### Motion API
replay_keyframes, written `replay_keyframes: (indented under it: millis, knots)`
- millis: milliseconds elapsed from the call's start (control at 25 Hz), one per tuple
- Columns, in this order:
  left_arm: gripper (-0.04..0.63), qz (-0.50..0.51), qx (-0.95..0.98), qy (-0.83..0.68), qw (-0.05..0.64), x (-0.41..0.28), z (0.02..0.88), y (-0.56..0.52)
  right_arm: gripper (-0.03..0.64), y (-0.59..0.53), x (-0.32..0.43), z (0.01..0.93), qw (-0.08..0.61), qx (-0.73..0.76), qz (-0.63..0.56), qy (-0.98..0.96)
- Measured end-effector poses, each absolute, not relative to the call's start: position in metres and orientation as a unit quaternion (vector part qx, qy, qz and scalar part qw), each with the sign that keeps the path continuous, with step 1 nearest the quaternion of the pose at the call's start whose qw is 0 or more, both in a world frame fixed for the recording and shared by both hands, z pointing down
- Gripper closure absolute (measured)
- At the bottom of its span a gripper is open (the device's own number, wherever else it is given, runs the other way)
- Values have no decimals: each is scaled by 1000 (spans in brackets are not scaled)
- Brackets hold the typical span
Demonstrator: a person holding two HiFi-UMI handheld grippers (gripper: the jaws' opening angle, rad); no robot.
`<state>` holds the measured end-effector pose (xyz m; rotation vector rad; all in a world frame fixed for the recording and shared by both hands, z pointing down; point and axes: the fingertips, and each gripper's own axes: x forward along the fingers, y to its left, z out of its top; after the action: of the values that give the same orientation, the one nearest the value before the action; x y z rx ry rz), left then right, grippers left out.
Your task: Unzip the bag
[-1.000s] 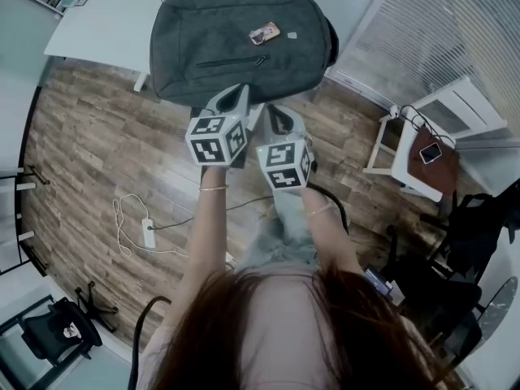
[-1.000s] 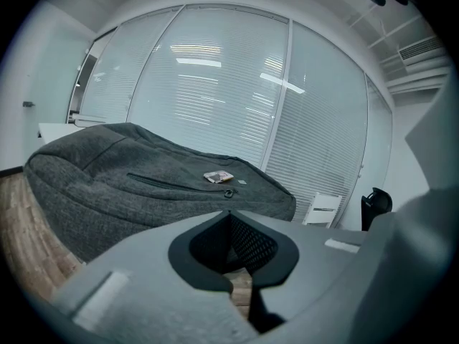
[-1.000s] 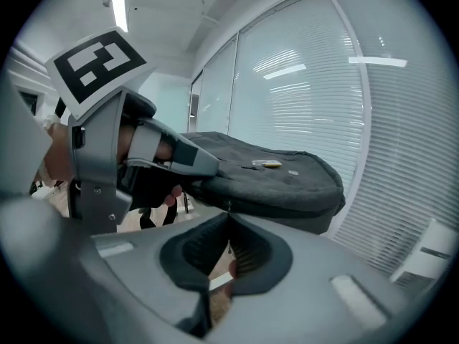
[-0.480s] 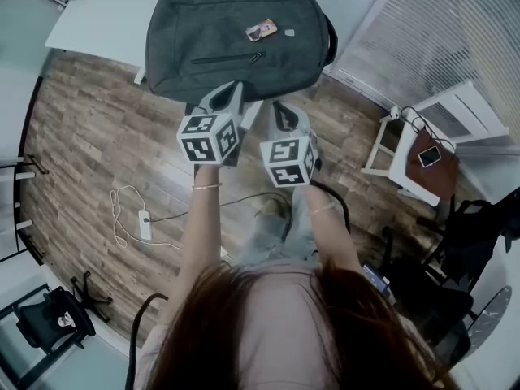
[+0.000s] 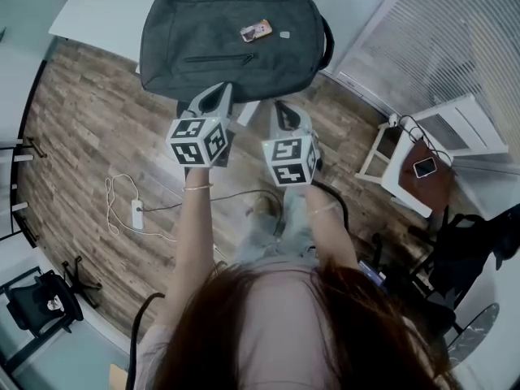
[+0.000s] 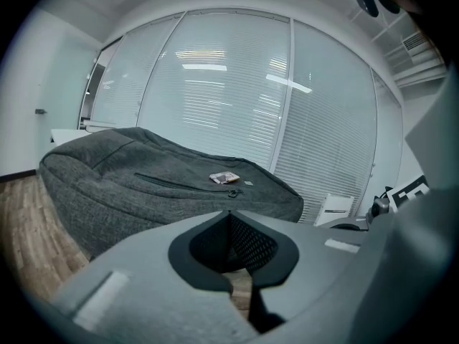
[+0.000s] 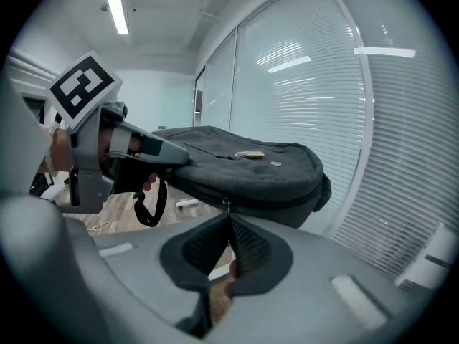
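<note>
A grey backpack (image 5: 231, 39) lies flat on a white table (image 5: 97, 19), with a small printed card (image 5: 254, 30) on top. My left gripper (image 5: 218, 94) is shut, its tip against the bag's near edge; in the left gripper view the bag (image 6: 165, 181) fills the space ahead and nothing shows between the jaws. My right gripper (image 5: 282, 108) sits a little to the right at the same edge. In the right gripper view its jaws are shut at the small metal zipper pull (image 7: 226, 205) hanging from the bag's side zipper. The left gripper (image 7: 183, 158) shows there too.
A white side stand (image 5: 382, 149) with a phone (image 5: 425, 167) on a brown pad is to the right. A power strip (image 5: 135, 214) with its cable lies on the wood floor at the left. Glass walls with blinds stand behind the table.
The right gripper has slid to the right along the bag's near edge, away from the left gripper. The left gripper has kept its place at the bag.
</note>
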<state>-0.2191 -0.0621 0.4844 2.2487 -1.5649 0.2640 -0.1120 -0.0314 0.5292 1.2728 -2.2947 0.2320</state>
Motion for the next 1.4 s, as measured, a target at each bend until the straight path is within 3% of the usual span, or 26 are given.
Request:
replay_keyframes:
  millis: [1400]
  knots:
    - [588, 111, 785, -584, 172, -216, 485, -63, 606, -72, -48, 529, 257, 468, 90, -841]
